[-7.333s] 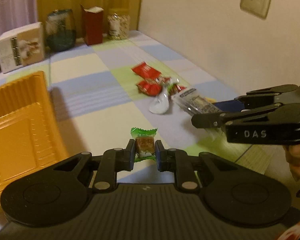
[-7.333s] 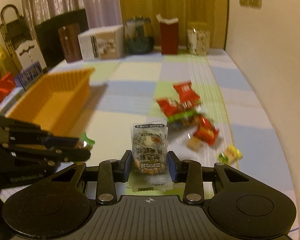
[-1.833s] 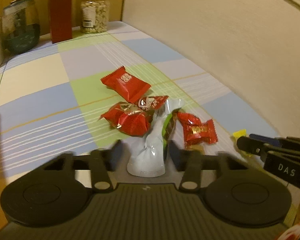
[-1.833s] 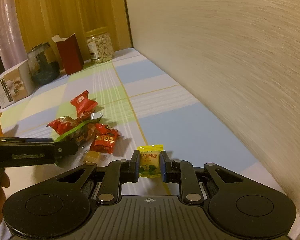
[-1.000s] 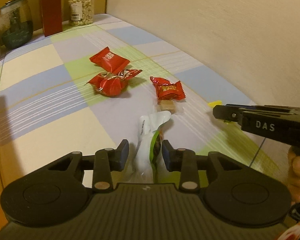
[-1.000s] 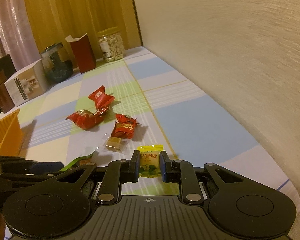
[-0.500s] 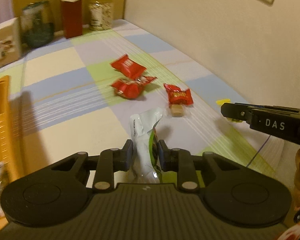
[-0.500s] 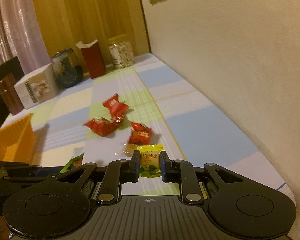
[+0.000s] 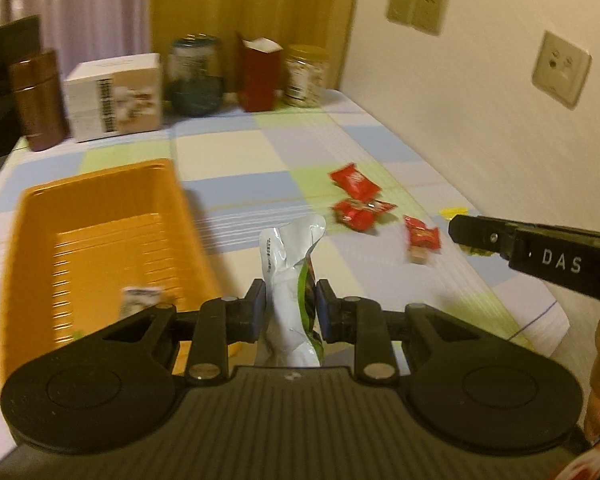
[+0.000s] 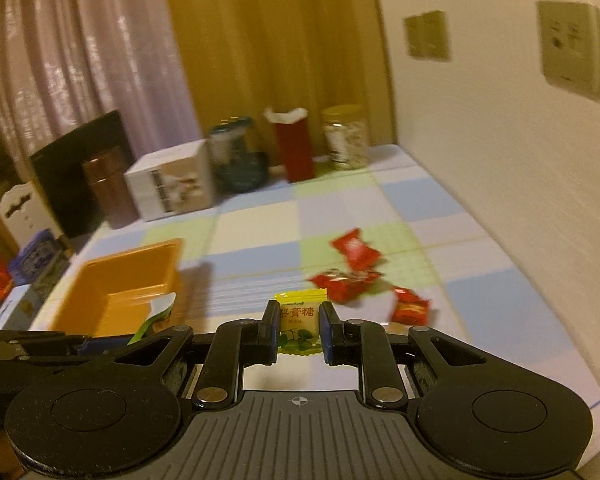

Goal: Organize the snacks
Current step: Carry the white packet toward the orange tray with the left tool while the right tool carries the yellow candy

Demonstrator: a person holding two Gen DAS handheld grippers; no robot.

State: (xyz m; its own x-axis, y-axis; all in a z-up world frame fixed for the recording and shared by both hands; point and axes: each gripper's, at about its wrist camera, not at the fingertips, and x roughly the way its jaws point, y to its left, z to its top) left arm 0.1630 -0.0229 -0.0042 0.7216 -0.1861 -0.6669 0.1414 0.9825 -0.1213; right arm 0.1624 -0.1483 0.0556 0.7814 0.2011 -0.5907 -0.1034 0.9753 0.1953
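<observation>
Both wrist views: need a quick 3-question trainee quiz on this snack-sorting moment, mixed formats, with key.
1. True or false: the right gripper is shut on a yellow candy.
2. What does the left gripper hold? A) a red candy B) a white-and-green packet C) nothing
3. Fill in: the snacks left on the tablecloth near the wall are mostly ____ in colour.

Key
1. True; its pads press on both sides of the wrapper.
2. B; the packet stands up between the pads, beside the orange tray.
3. Red; the red candies lie loose, outside the tray.
</observation>
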